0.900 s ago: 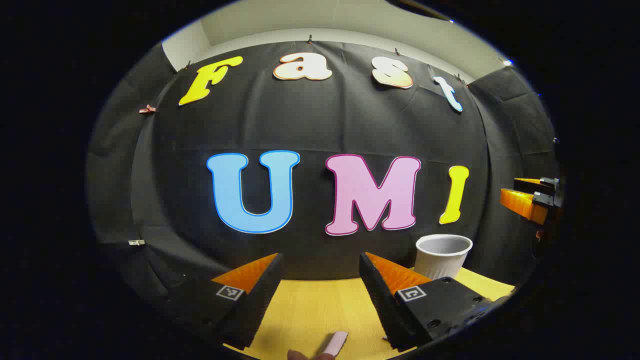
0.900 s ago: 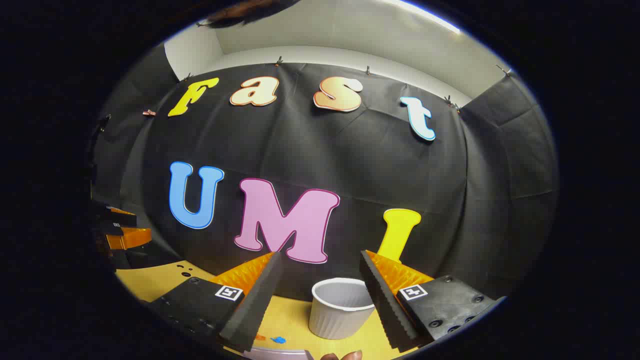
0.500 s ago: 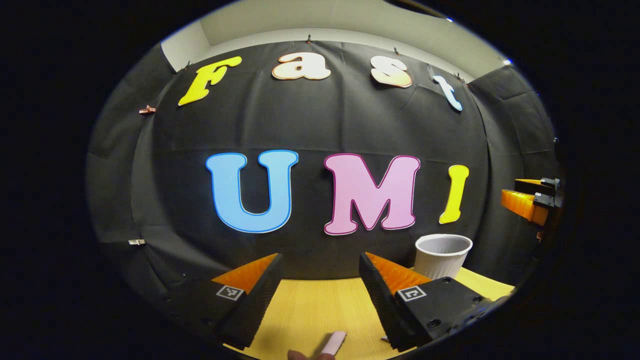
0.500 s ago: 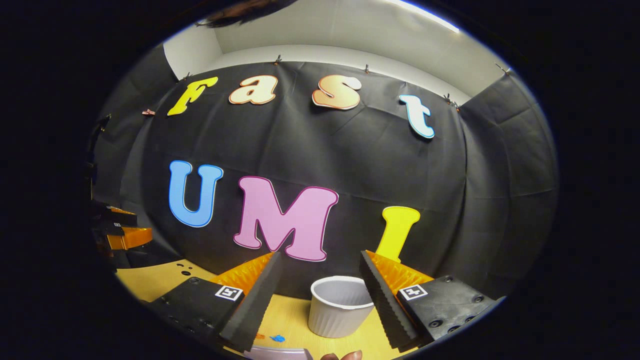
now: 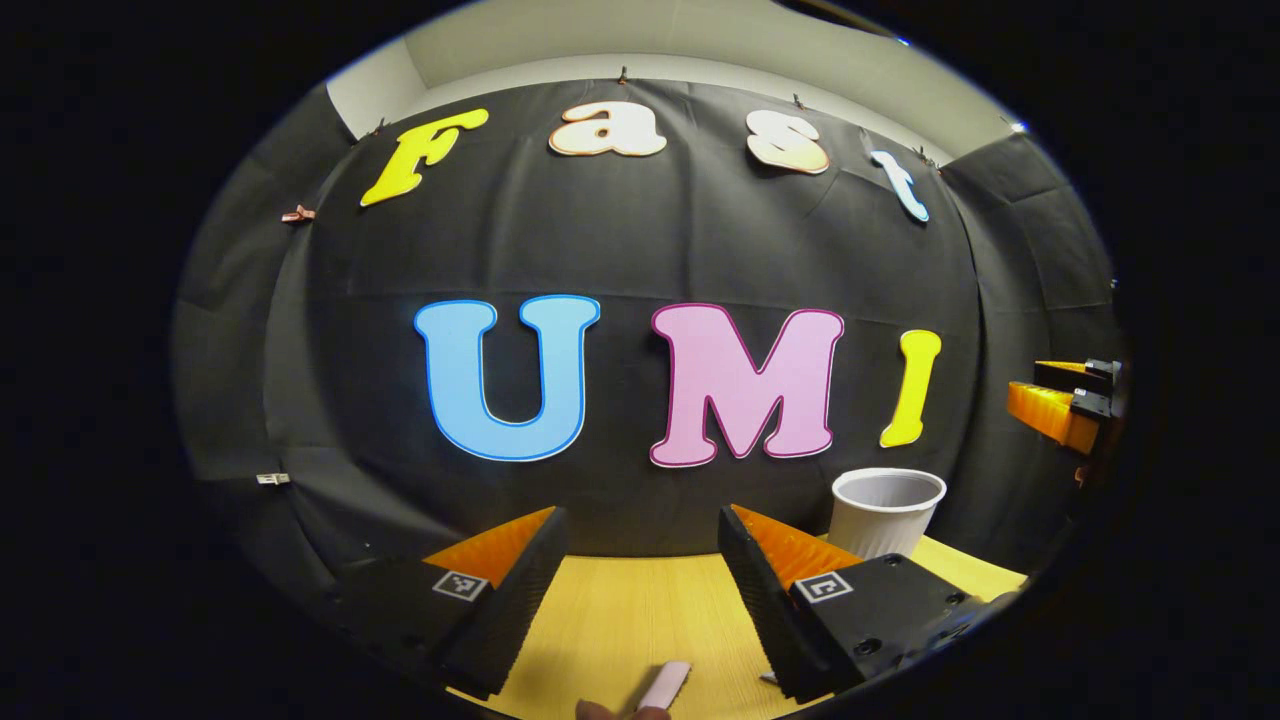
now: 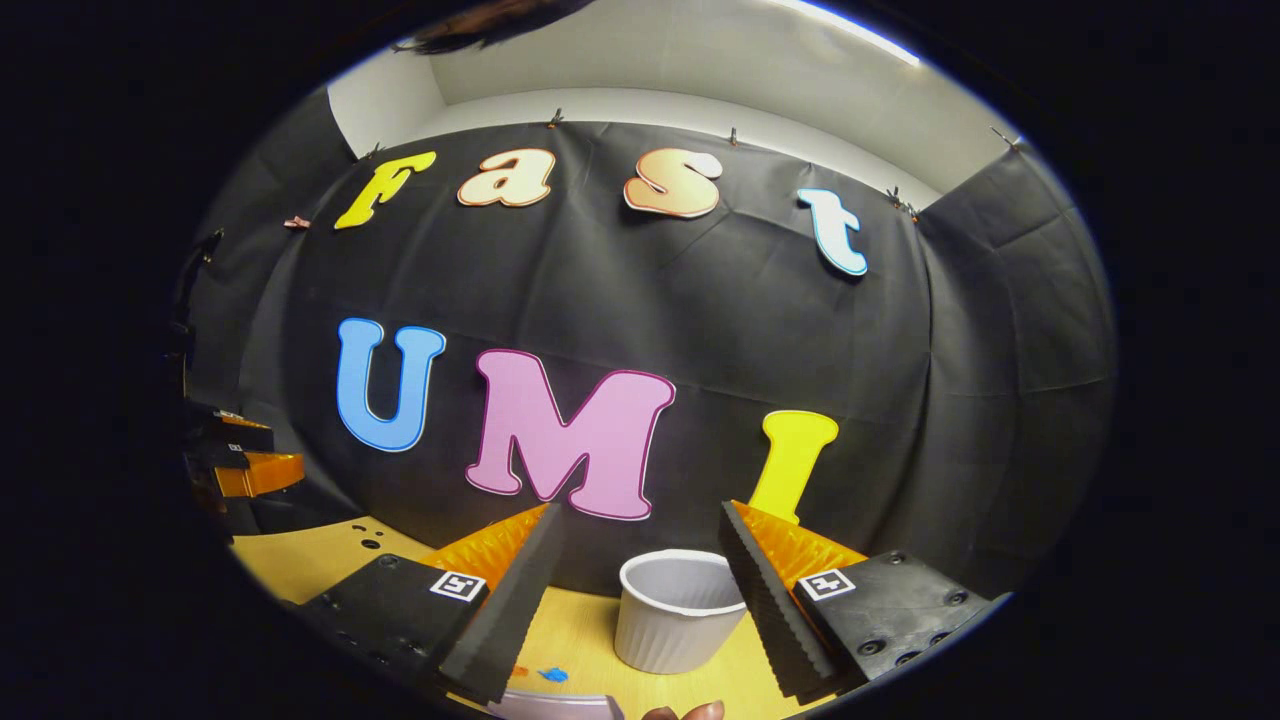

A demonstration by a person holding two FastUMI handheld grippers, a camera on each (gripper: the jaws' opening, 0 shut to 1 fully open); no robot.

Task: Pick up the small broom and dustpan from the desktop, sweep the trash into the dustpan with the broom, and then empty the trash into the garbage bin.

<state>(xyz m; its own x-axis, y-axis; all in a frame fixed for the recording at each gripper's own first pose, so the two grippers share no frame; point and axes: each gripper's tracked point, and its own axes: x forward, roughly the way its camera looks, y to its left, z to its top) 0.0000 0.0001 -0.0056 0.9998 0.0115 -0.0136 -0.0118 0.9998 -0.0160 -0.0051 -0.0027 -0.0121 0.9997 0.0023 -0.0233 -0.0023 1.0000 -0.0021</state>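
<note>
Fingers of the left gripper (image 5: 640, 590) stand wide apart over the yellow wooden table (image 5: 620, 620), holding nothing, with a slim pale pink handle-like piece (image 5: 665, 685) lying on the table just below the gap and the white ribbed plastic garbage bin (image 5: 885, 510) farther off to the right near the black cloth wall. The right gripper (image 6: 640, 600) is likewise spread open and empty, the same white bin (image 6: 672, 620) standing on the table between and beyond its fingers, small blue scraps of trash (image 6: 548, 675) lying on the wood just left of the bin, and a pale lilac edge (image 6: 555, 706), too cropped to identify, at the bottom. The left gripper also shows at the left edge of the right gripper view (image 6: 245, 460), and the right gripper at the right edge of the left gripper view (image 5: 1065, 405).
</note>
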